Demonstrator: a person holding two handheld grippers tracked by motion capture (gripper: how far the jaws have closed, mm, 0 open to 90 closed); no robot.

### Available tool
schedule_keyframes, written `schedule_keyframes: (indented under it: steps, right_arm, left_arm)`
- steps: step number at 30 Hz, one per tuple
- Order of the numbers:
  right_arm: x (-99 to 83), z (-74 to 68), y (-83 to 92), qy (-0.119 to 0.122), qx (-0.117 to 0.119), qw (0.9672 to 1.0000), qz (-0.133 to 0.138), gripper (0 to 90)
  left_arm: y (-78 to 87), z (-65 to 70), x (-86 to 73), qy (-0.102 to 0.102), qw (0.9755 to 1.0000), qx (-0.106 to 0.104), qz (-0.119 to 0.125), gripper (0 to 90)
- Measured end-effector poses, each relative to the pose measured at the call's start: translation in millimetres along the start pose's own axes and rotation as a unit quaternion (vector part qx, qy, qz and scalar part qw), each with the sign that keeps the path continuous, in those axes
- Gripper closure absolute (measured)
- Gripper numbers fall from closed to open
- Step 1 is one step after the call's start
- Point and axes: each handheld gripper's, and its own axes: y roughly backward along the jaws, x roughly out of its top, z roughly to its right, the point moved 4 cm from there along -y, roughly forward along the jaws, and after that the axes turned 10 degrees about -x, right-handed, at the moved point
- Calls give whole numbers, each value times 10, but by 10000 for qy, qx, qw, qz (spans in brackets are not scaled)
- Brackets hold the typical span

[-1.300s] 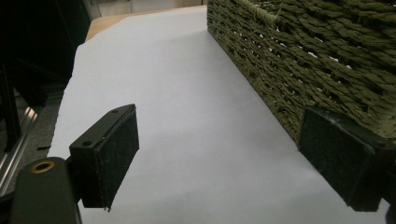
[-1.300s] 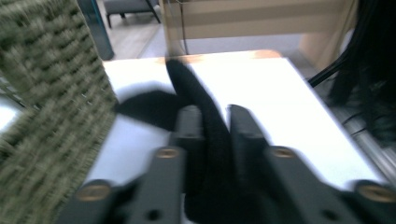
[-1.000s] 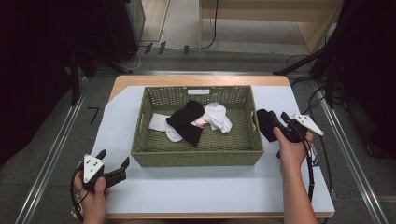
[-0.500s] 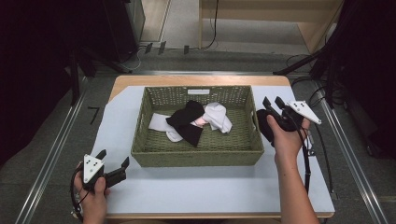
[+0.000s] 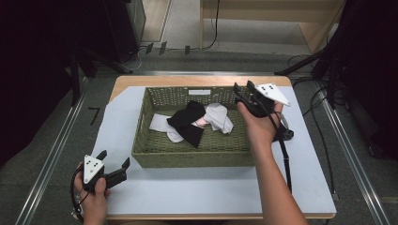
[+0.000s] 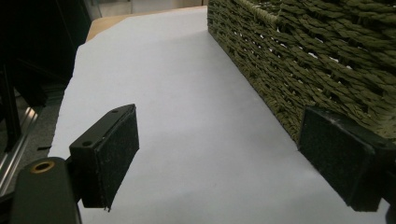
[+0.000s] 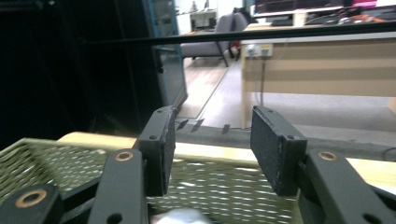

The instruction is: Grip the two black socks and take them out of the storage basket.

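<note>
The clothes lie heaped in the middle of the basket (image 5: 155, 140): a black piece (image 5: 187, 123) on top, a white piece (image 5: 220, 117) touching its right side, and another white piece (image 5: 162, 123) spread flat to its left. They sit loose and overlapping, as if dropped in to be sorted or lifted out one by one, and nothing grips them yet.

The basket stands on the white sheet (image 5: 197, 192) that covers the surface, its long side towards the person, which leaves the heap open to a reach from either side.

The right tongs (image 5: 244, 90) hang above the basket's far right corner, raised off the surface and pointing forward and slightly left across the rim. Their jaws stand partly spread with nothing between them; in the right gripper view the pads (image 7: 161, 154) frame the basket's weave and the room beyond. The right forearm stretches long from the near edge, wrist raised, which looks to me like an approach to the heap from above.

The left tongs (image 5: 115, 166) rest low by the basket's near left corner, the hand near the surface's edge. Their jaws are spread wide and empty, one pad (image 6: 345, 154) just beside the basket wall, probably waiting in reserve.
</note>
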Motion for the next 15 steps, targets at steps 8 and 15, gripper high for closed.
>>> schedule_keyframes:
  steps: [8, 15]
  right_arm:
    - [-223, -517, -223, 211, 378, 9986, -311, 508]
    - [-409, -756, -366, 260, 541, 9960, -657, 498]
  left_arm:
    - [3, -6, 0, 16, 10000, -22, 2, 138]
    - [3, -8, 0, 31, 10000, -30, 0, 138]
